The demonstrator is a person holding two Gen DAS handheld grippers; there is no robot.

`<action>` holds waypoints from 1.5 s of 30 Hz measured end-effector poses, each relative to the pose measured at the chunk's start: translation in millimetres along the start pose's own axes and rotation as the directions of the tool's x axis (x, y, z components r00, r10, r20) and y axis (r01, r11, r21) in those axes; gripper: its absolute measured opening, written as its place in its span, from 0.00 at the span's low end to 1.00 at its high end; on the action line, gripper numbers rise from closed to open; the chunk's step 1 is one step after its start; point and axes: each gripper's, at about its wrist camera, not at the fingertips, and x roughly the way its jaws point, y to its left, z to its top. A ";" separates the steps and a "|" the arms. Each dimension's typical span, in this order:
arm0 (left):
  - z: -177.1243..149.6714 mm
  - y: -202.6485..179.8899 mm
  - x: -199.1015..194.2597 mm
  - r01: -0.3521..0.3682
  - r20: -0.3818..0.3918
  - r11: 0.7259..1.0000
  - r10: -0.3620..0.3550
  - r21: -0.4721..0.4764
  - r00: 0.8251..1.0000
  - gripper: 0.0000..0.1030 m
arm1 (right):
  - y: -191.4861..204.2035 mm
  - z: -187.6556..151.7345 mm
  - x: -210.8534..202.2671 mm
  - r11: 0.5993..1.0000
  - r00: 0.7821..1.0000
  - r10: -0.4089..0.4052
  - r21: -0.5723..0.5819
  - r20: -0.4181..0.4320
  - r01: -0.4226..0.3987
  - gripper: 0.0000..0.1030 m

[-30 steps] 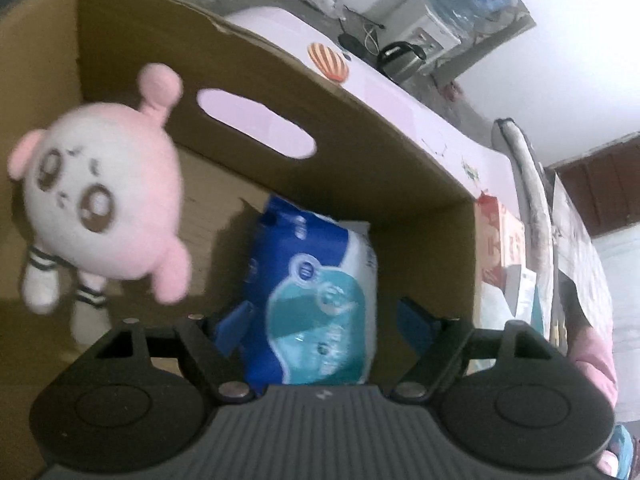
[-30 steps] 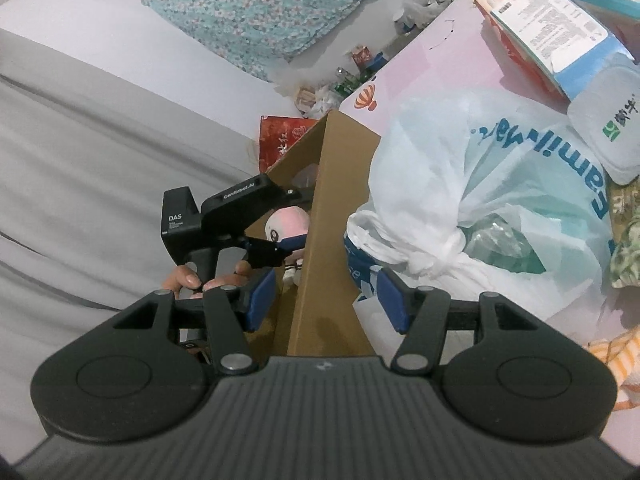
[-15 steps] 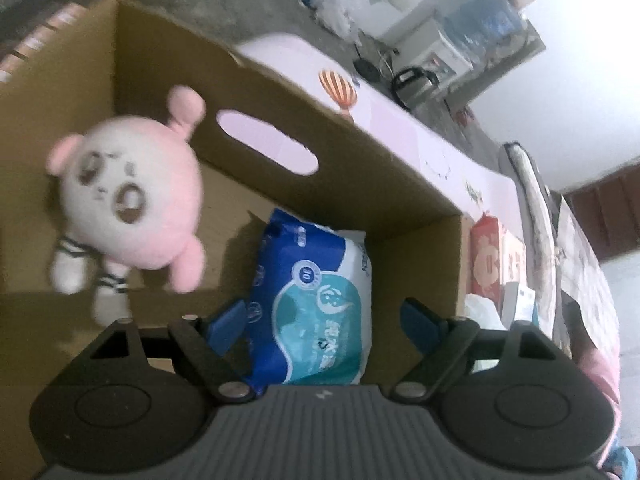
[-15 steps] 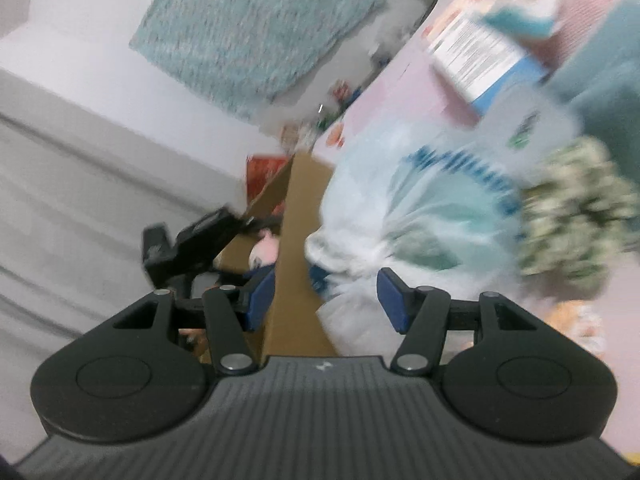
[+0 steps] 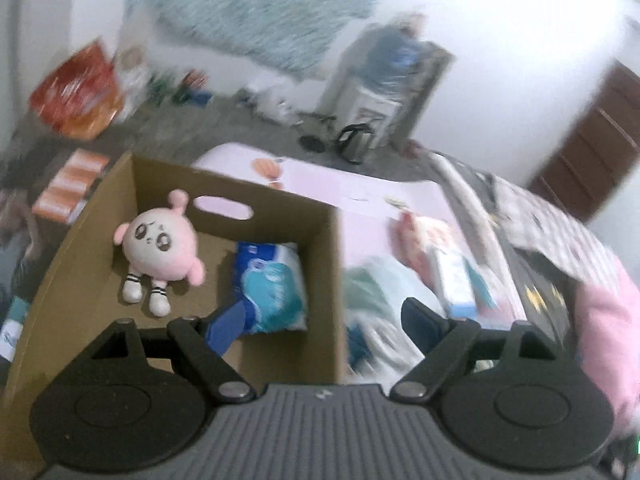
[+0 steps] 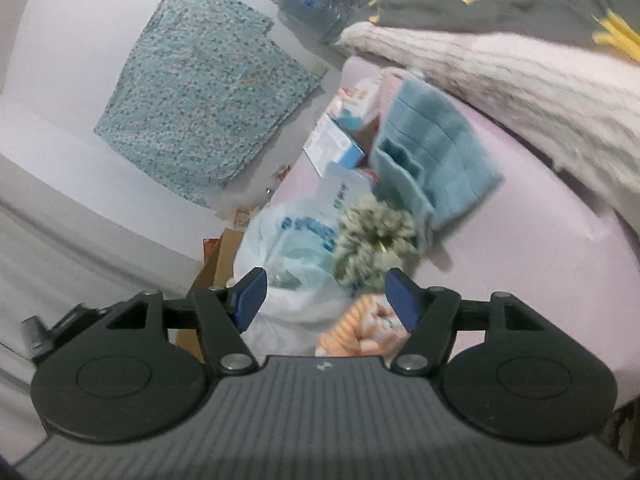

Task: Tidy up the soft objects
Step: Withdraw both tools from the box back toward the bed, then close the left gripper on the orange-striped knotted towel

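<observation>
A cardboard box (image 5: 276,216) stands on a pink bed. Inside it lie a pink and white plush doll (image 5: 160,248) and a blue tissue pack (image 5: 272,288). My left gripper (image 5: 324,320) is open and empty, high above the box's right wall. My right gripper (image 6: 328,296) is open and empty above a white plastic bag (image 6: 288,264). Beyond it lie a fuzzy green and white soft thing (image 6: 376,244), a folded teal towel (image 6: 432,156) and an orange striped soft thing (image 6: 360,332). The box's edge (image 6: 220,256) shows to the left.
Printed cartons (image 6: 340,140) lie on the pink sheet (image 6: 520,240) past the towel. A white knitted blanket (image 6: 500,76) lies at the right. The bag (image 5: 380,292) and a carton (image 5: 456,276) sit right of the box. A kettle (image 5: 356,144) stands on the floor beyond.
My left gripper has risen and pulled back from the box, so the whole box and bed now show. My right gripper has swung right, from the box edge toward the bag and soft things.
</observation>
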 end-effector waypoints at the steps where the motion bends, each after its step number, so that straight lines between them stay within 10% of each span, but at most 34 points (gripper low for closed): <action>1: -9.7 -12.0 -8.9 0.013 0.008 0.999 -0.013 0.045 1.000 0.86 | -4.8 -2.9 1.5 1.000 1.000 0.004 0.007 -0.008 -0.004 0.64; 9: -100.6 -106.7 -16.6 0.146 -0.058 0.926 -0.134 0.349 0.989 0.92 | -20.1 -30.8 20.8 0.999 0.993 0.047 0.020 -0.110 -0.045 0.62; 24: -214.2 -195.3 99.7 0.075 -0.104 0.703 -0.003 0.707 0.995 0.88 | -27.0 -21.1 32.7 0.996 0.993 -0.003 -0.093 -0.121 -0.009 0.50; 45: -211.5 -197.4 176.9 -0.035 -0.085 0.635 0.158 0.771 0.984 0.57 | -50.0 -8.4 49.1 0.997 0.987 0.060 -0.030 -0.152 -0.065 0.51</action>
